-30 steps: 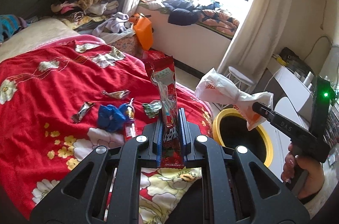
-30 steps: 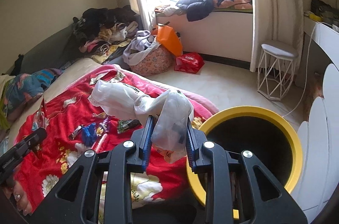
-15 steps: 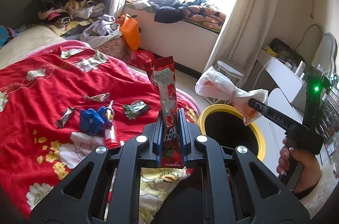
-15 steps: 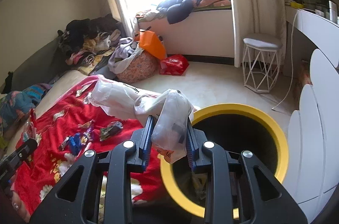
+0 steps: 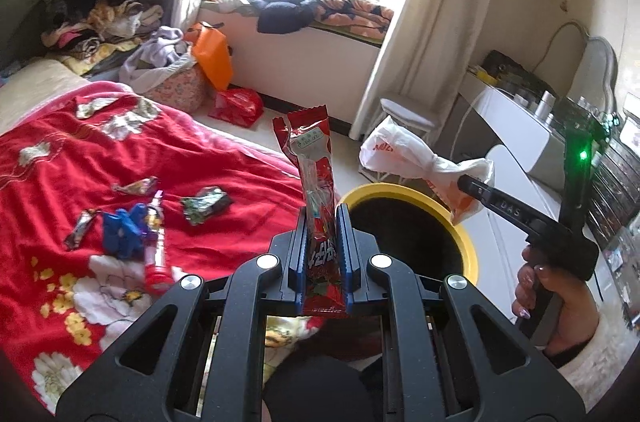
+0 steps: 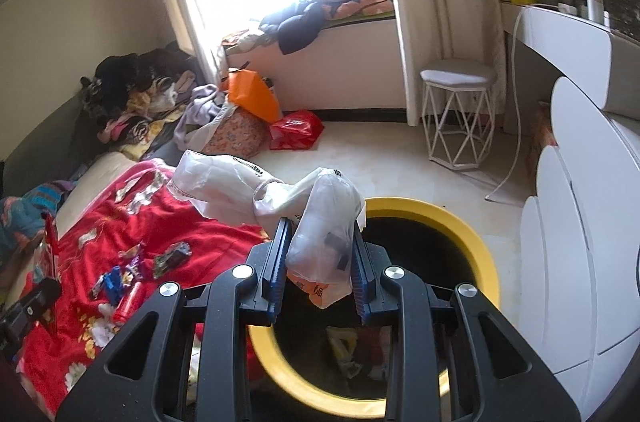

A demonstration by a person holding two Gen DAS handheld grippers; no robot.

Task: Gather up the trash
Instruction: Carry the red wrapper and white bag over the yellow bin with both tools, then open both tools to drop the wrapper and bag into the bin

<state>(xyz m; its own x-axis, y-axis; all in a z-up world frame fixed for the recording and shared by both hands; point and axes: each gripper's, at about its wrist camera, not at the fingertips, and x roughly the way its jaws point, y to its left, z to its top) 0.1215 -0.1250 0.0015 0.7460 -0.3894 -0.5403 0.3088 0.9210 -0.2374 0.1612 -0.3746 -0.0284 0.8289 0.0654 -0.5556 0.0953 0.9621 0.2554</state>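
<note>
Both grippers have shifted toward the yellow bin [image 6: 472,246]: left gripper [image 5: 322,222] clamps red wrapper [image 5: 312,158], right gripper [image 6: 320,254] clamps white bag [image 6: 320,222] at frame centre.

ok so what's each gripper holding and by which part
The left gripper pinches a red snack wrapper near its lower end. The right gripper clamps a crumpled white plastic bag at one bunched end.

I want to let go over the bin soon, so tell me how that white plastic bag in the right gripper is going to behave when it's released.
The white plastic bag looks floppy: it droops and bunches around the right gripper. It seems light, probably near empty, so it may drift rather than drop straight. Part hangs over the bed side, so it could catch the yellow bin rim.
</note>
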